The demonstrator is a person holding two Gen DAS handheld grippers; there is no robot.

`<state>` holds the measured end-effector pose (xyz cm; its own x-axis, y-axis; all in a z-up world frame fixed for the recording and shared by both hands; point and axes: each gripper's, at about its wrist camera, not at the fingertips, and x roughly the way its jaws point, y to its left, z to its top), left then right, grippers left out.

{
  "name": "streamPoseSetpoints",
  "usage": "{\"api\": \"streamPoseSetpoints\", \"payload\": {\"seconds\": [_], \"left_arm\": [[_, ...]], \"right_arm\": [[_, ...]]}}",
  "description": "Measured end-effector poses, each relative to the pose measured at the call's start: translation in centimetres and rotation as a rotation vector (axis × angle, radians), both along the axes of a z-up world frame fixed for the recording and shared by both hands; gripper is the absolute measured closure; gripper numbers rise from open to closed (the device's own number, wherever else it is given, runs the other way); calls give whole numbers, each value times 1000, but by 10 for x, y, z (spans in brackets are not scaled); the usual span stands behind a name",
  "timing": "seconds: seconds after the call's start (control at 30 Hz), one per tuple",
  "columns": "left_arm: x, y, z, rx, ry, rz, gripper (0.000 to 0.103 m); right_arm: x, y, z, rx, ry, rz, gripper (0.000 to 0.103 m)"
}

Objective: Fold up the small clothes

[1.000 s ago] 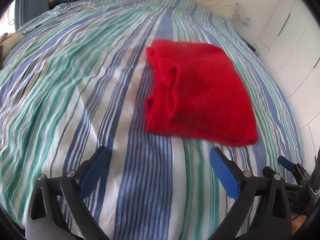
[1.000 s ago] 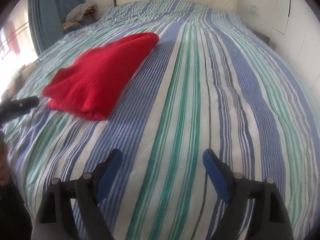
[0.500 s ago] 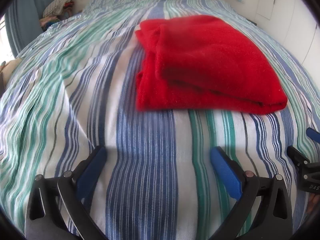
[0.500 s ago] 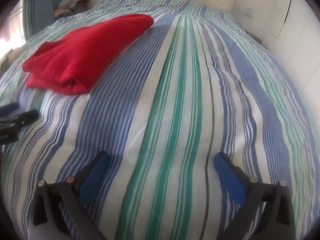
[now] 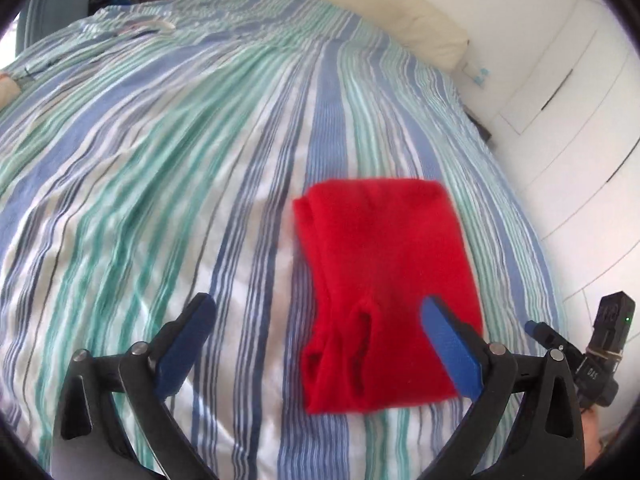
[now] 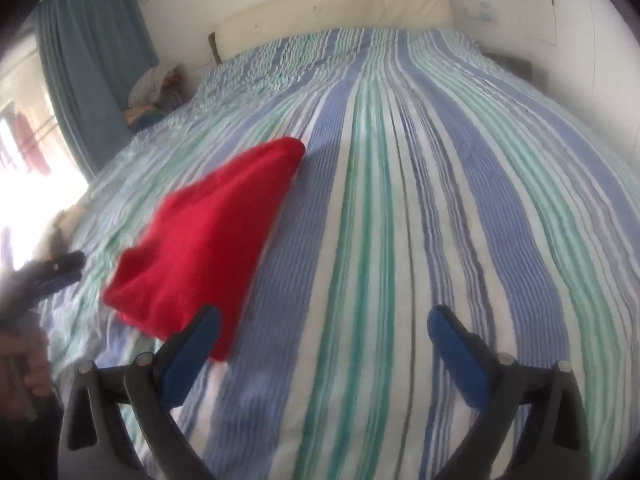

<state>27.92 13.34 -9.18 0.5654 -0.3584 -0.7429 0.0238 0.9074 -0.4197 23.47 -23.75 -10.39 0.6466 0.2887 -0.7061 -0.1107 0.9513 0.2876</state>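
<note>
A folded red garment [image 5: 384, 280] lies flat on the striped bedspread [image 5: 160, 184]. In the left wrist view it lies just ahead of my left gripper [image 5: 316, 312], which is open and empty above it. In the right wrist view the garment [image 6: 208, 236] lies to the left of my right gripper [image 6: 324, 324], which is open and empty over bare bedspread [image 6: 400, 200]. The right gripper's tip also shows at the left wrist view's right edge [image 5: 540, 330], and the left gripper at the right wrist view's left edge [image 6: 56, 270].
A cream headboard cushion [image 6: 332, 12] runs along the far end of the bed. A pile of clothes [image 6: 158, 88] sits at the far left by a blue curtain [image 6: 92, 64]. White cupboard doors [image 5: 580, 128] stand to the right of the bed.
Both grippers have risen and pulled back from low over the bedspread. The red garment now appears smaller and lower in the left view. It has not been touched.
</note>
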Motion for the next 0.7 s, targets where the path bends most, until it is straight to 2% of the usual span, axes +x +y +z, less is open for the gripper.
{"api": "streamPoseSetpoints", "payload": {"seconds": [0.03,0.1,0.13,0.17,0.23,0.27,0.3,0.33,0.37,0.4,0.47,0.5,0.63,0.7], "left_arm": [[15,-4,-10,-35,32,-24,1],[37,-17,-35,-84,112,-60,1],[44,-23,-48,-98,153,-76,1],[48,-30,-60,-91,190,-86,1],[45,-45,-65,-6,165,-98,1],[42,-53,-64,25,144,-119,6],[40,-62,-62,53,138,-152,31],[40,-71,-60,60,135,-188,53],[42,-77,-56,50,143,-205,73],[42,-82,-49,78,140,-193,79],[42,-90,-26,104,99,-197,81],[42,-92,-12,95,66,-203,81],[43,-100,56,82,-91,-219,81],[50,-106,76,68,-125,-224,80]], "right_arm": [[22,2,-2,100,31,26,2],[64,14,-19,287,111,86,9],[83,23,-32,350,162,114,23],[99,33,-47,386,212,123,33],[116,50,-76,440,295,107,35],[119,58,-83,454,292,104,42],[120,68,-83,441,273,113,50],[122,80,-81,384,267,124,58],[122,93,-75,285,251,136,63],[120,108,-65,169,217,163,65],[114,135,-43,-17,129,217,69],[111,142,-30,-45,87,235,69],[104,143,37,-38,-84,247,70],[106,134,66,-20,-150,247,70]]}}
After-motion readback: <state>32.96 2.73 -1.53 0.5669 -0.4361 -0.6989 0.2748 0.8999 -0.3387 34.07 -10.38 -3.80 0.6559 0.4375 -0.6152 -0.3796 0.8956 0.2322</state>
